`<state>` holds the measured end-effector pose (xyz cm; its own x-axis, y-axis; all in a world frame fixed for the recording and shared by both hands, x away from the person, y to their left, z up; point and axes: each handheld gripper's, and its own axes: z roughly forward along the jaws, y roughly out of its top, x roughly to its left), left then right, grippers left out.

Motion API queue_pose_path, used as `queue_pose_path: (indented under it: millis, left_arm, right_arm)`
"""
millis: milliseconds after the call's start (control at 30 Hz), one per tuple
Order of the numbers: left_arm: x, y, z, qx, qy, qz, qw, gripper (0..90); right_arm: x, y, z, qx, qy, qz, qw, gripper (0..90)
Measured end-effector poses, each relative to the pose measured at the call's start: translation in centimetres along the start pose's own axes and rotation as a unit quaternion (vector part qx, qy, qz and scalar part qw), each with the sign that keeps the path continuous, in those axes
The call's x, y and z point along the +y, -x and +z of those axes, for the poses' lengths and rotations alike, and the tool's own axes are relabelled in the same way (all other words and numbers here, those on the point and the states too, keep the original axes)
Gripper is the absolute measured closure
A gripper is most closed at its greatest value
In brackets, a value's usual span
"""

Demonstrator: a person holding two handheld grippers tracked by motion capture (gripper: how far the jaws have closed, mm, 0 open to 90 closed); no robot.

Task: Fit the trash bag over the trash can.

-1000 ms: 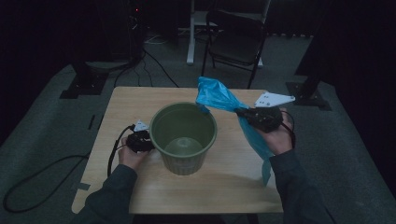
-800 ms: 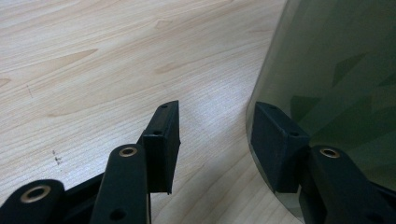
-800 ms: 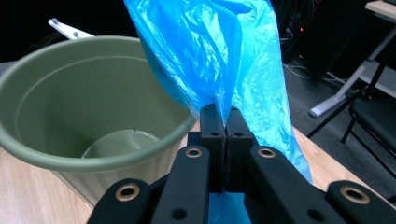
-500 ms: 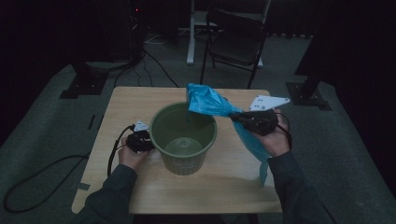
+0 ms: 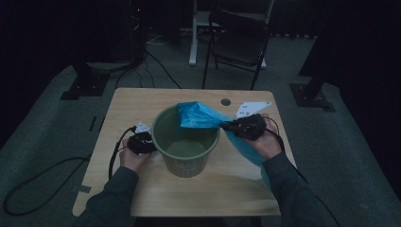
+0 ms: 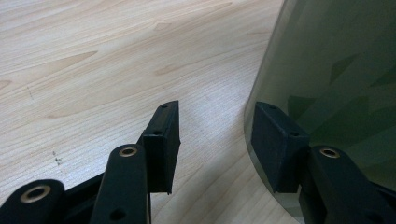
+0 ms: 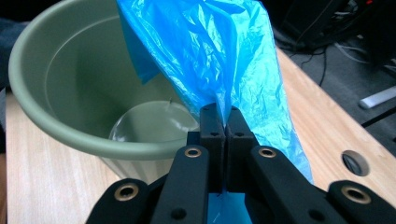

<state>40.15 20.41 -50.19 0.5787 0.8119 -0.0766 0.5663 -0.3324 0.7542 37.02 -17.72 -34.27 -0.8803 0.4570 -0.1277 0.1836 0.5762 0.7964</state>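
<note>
From above, the green bucket (image 5: 187, 142) stands in the middle of the wooden table (image 5: 142, 101), and I place everything by it. My left gripper (image 5: 140, 143) sits low against the bucket's left wall, its tips lost behind my hand and the bucket's curve, so from here I cannot tell how they stand. My right gripper (image 5: 229, 126) hovers at the bucket's right rim, pinching a blue plastic bag (image 5: 201, 115). The bag's upper part spreads over the bucket's opening; the rest trails down past my right hand (image 5: 265, 142) and its end is hidden behind my sleeve. The room beyond the table is dim; a chair (image 5: 239, 40) stands behind the bucket, hard to make out. Half a second ago the bag's top only reached the rim; now it lies farther across the opening, and my right gripper has come closer to the bucket.

Along my left gripper (image 6: 217, 140), the fingers are spread wide apart. One pad (image 6: 275, 140) rests right at the bucket (image 6: 341, 74) wall, the other stands clear over bare table (image 6: 107, 56). The bucket is cut off at the right edge.

Along my right gripper (image 7: 225, 135), the fingers are pressed together on a gathered fold of the bag (image 7: 210, 51). The bag covers the far right side of the bucket (image 7: 60, 84).
</note>
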Motion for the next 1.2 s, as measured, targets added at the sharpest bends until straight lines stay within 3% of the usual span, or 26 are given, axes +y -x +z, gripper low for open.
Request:
queue_pose_path:
  millis: [167,533,567,633,767,933,1067,1133,1200]
  left_arm:
    - [0.0,0.0,0.0,0.0,-0.001,0.0,1.0,52.5]
    - [0.0,0.1,0.1,-0.001,-0.002,0.001,1.0,52.4]
    - [0.0,0.1,0.1,-0.001,-0.002,0.001,1.0,52.4]
    - [0.0,0.1,0.1,-0.001,-0.002,0.002,1.0,52.4]
    - [0.0,0.1,0.1,-0.001,-0.001,0.002,1.0,52.4]
    - [0.0,0.0,0.0,0.0,0.0,0.001,1.0,52.4]
    - [0.0,0.0,0.0,0.0,0.0,0.0,1.0,52.4]
    - [0.0,0.0,0.0,0.0,0.001,0.0,1.0,52.4]
    - [0.0,0.0,0.0,0.0,0.001,0.0,1.0,52.4]
  right_arm:
    - [-0.1,-0.5,1.1,0.016,-0.025,-0.012,0.9995,88.5]
    - [0.0,-0.3,1.3,0.022,-0.018,-0.011,0.9995,83.6]
    - [0.0,-0.3,1.3,0.025,-0.015,-0.011,0.9995,77.3]
    - [0.1,-0.3,1.5,0.034,-0.015,-0.014,0.9992,80.9]
    - [0.4,-0.5,1.6,0.028,-0.01,-0.022,0.9993,85.6]
    - [1.5,-0.8,2.2,0.042,-0.014,-0.031,0.9985,85.7]
    - [1.8,-1.2,3.3,0.055,-0.034,-0.037,0.9972,74.3]
    - [1.8,-1.2,3.3,0.055,-0.034,-0.037,0.9972,74.3]
    - [1.8,-1.2,3.3,0.059,-0.025,-0.032,0.9974,61.4]
